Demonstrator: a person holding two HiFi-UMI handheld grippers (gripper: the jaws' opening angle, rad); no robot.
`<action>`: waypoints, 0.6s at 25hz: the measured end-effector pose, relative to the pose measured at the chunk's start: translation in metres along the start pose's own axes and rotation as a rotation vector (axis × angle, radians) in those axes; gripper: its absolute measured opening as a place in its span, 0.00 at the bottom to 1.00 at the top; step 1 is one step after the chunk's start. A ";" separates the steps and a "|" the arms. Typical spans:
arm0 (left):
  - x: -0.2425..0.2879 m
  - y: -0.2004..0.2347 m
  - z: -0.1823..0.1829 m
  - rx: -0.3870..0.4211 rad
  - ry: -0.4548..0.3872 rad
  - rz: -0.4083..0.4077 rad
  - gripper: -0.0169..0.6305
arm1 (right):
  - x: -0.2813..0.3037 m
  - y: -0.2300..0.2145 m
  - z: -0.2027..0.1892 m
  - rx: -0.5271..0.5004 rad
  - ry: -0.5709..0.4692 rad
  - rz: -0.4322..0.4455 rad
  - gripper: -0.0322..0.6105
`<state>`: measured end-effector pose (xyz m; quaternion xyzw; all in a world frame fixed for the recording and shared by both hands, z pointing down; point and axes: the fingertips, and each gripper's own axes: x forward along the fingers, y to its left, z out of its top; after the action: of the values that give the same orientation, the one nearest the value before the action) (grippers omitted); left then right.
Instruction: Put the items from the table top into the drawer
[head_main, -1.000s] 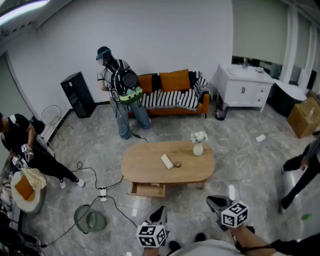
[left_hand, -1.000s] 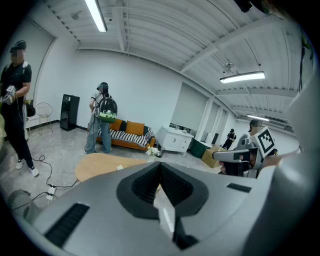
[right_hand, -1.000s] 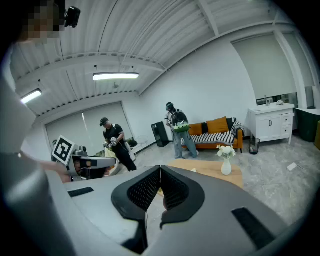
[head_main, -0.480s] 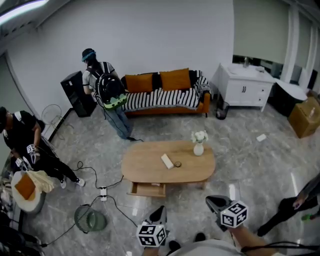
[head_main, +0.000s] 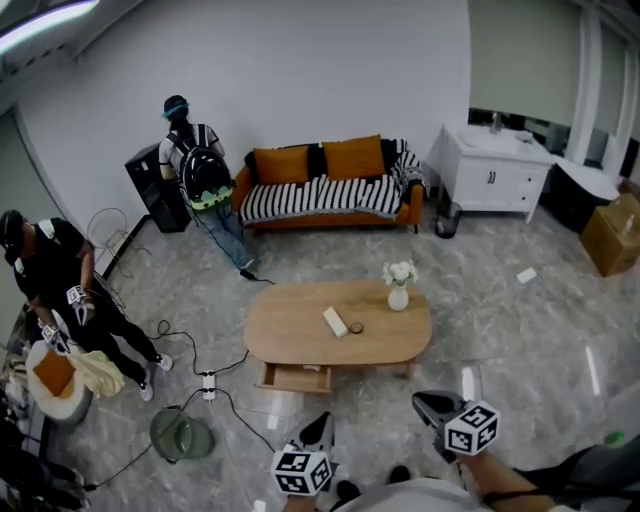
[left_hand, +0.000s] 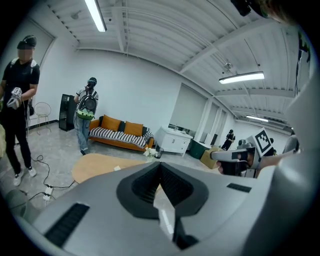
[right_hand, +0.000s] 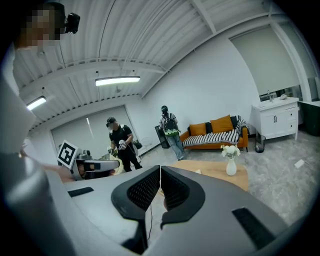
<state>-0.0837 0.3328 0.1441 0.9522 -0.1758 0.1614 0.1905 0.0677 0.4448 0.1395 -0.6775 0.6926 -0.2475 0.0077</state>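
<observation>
Room: grey stone-look floor and white walls, with an oval wooden table (head_main: 300, 345) in the middle of the head view.
Drawer: the drawer (head_main: 296, 378) stands pulled out from under the table's near edge. Its contents cannot be made out.
Items: a white block (head_main: 334, 322) lies flat near the middle of the table top. A small dark ring (head_main: 355, 328) sits just beside it, on its right. Both are on the table top, outside the drawer.
Vase: a white vase of white flowers (head_main: 398, 290) stands upright on the far right part of the table.
Left gripper: the left gripper (head_main: 318, 428) is held on the near side of the table, well apart from it. Its jaws are closed together with nothing between them.
Right gripper: the right gripper (head_main: 428, 402) is also on the near side of the table, off its right end. Its jaws are pressed together and hold nothing.
Beyond the table: an orange sofa (head_main: 320, 195) with a striped throw stands against the far wall. A white cabinet (head_main: 492, 172) stands far off to the table's right.
People: a person with a backpack (head_main: 198, 172) stands beyond the table's far left. A person in black (head_main: 60, 285) is well to its left.
Floor: a power strip (head_main: 208, 380) with cables lies near the table's near left end.
</observation>
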 end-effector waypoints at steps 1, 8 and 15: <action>0.000 -0.004 0.000 -0.002 -0.010 -0.009 0.03 | -0.002 0.000 -0.001 -0.013 0.004 0.009 0.10; 0.009 -0.026 -0.006 -0.031 -0.035 0.015 0.03 | -0.022 -0.014 -0.007 -0.055 0.024 0.065 0.10; 0.029 -0.044 -0.021 -0.018 -0.002 0.050 0.03 | -0.032 -0.042 -0.017 -0.057 0.063 0.069 0.10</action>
<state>-0.0454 0.3720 0.1603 0.9460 -0.2011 0.1636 0.1946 0.1034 0.4825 0.1583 -0.6450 0.7223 -0.2484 -0.0247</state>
